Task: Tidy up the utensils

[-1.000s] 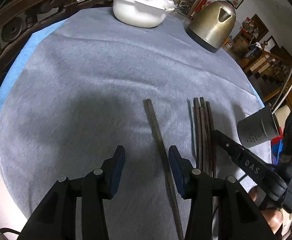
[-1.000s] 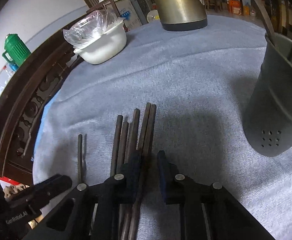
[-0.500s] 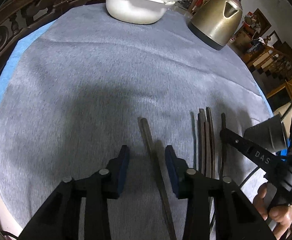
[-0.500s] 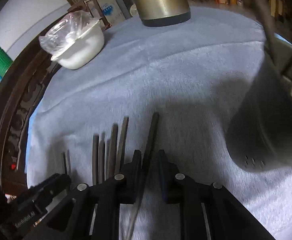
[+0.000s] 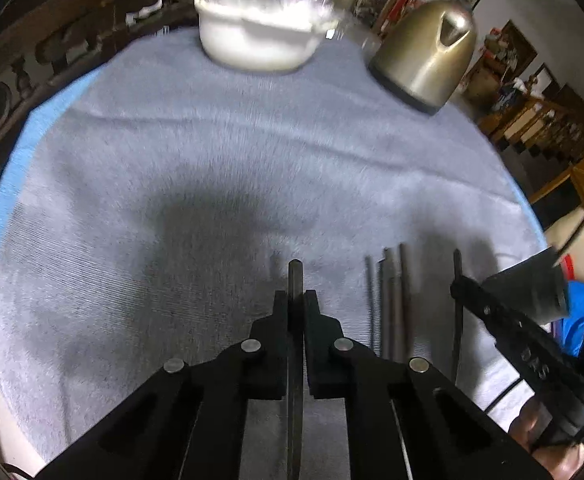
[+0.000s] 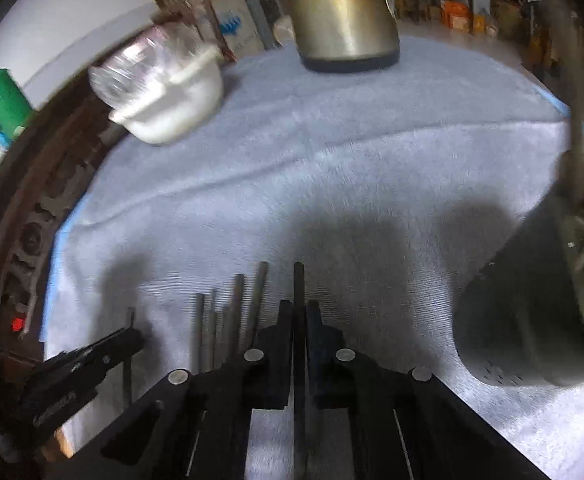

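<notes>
On the grey cloth (image 5: 211,160), my left gripper (image 5: 296,300) finishes closing, its pads pressing a single dark chopstick (image 5: 295,274) that sticks out ahead of them. My right gripper (image 6: 299,312) likewise closes tight on another dark chopstick (image 6: 298,284). Between the two grippers, several loose chopsticks (image 6: 231,312) lie side by side, also seen as the loose chopsticks (image 5: 392,300) in the left wrist view. A dark perforated utensil holder (image 6: 512,320) stands right of my right gripper. The right gripper (image 5: 492,320) shows at the left view's right edge.
A white bowl (image 5: 251,44) with a plastic bag on top and a gold kettle (image 5: 424,56) stand at the far side of the round table. A carved dark wooden rail (image 5: 19,80) runs along the left. A green flask (image 6: 1,100) stands beyond it.
The left jaws, open around the lone chopstick before, have shut on it. The right jaws tightened on their chopstick, now apart from the bundle. Both views shifted toward the bowl and kettle.
</notes>
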### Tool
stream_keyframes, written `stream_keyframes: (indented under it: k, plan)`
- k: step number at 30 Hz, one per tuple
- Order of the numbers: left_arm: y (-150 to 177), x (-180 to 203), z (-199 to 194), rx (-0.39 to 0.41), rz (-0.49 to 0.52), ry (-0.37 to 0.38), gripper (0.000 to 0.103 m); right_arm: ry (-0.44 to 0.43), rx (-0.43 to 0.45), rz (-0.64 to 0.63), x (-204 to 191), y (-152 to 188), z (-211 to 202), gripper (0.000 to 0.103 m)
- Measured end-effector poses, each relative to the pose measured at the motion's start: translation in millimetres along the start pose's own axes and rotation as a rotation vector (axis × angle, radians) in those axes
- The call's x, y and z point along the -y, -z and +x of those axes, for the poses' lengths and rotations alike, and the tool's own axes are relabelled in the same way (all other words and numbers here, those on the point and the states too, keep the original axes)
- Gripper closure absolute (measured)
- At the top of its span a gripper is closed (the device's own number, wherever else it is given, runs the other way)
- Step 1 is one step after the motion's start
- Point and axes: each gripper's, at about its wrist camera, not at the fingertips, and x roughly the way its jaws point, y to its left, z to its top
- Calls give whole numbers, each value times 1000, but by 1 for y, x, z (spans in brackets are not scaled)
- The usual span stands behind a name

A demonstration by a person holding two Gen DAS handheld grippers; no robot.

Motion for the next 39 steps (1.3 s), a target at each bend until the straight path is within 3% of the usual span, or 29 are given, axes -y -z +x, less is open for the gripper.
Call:
stream_keyframes:
  k: [11,14,18,28,39]
  plan:
    - [1,36,-107,284,58,100,96,-243,320,-58,6,19,-122,97]
    - [5,46,-130,352,65,129,96,-273,413,-47,14,24,-155,97]
    - [9,60,-151,433,73,144,96,-265,525,-35,20,34,-191,97]
    - [18,75,-186,640,-12,221,96,-223,695,23,47,39,-242,97]
    - [-2,123,-199,733,24,276,96,-144,851,52,80,23,-287,97]
